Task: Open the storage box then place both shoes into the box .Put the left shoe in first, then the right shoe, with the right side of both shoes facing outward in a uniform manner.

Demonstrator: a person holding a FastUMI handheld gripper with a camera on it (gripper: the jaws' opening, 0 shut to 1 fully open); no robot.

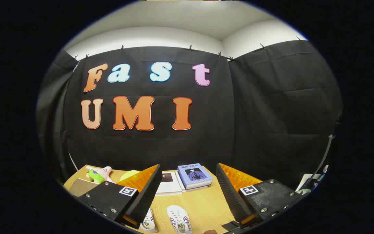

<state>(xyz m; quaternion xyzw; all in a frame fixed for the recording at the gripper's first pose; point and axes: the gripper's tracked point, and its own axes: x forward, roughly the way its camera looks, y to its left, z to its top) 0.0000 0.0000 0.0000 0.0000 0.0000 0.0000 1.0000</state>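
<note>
Hand-held gripper fingers spread wide, holding nothing — two shoes on the table between them.

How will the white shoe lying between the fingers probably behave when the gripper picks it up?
The white shoe looks like a low canvas sneaker, so it is probably light, with soft sides that give under a pinch. Lying flat on the wooden table, it should slide, not roll. The gripper is open above it, touching nothing.
</note>
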